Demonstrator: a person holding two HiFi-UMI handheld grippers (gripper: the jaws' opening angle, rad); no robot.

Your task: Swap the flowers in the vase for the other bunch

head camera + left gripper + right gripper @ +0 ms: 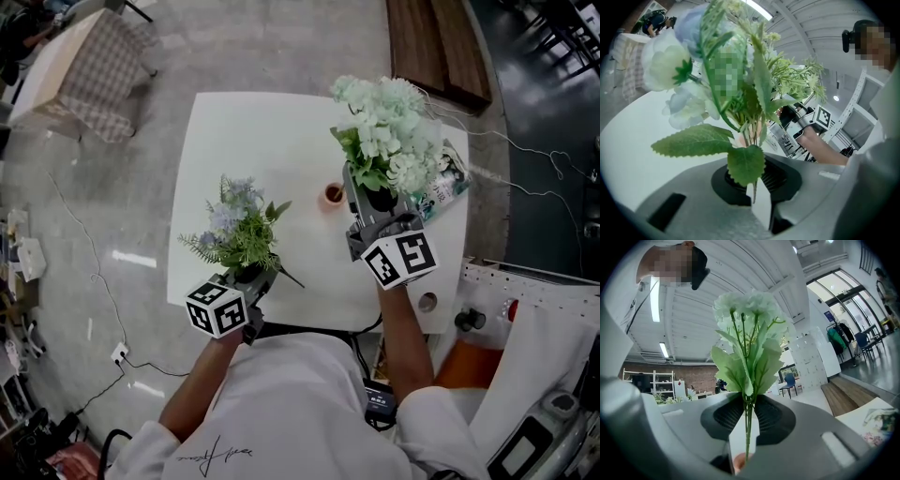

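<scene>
Head view first: 2 bunches are up in the air at once. At lower left the left gripper [251,279] is clamped on the blue bunch [239,225], lavender heads and ferny greens standing above the white table [272,131]. At centre right the right gripper [380,202] holds the white bunch [394,141], pale green-white heads over the table's right edge and a printed card [452,178]. Between them, just left of the right gripper, sits the small vase [333,195], and it looks empty from here.

Left gripper view now: the left gripper [754,180] has its ribbed pads pinched close on the thin stems of the blue bunch [717,79], with a serrated leaf draped over the gap. Firm hold, nothing slipping that I can see.

Right gripper view: the right gripper [746,416] has its jaws closed on the stems of the white bunch [750,333], which run straight down between the pads. Their cut end hangs just above an orange-pink rim at the bottom edge, which I take to be the vase [739,464].

My read: this is the middle of the swap, the vase vacated and both bunches in hand. Which bunch is the incoming one I can't tell from this, though the white stems are the ones poised by the vase. The next move calls for lining the stem ends up over that narrow mouth, lowering straight, and releasing only once the stems are seated; the other bunch then goes down flat on the table.
</scene>
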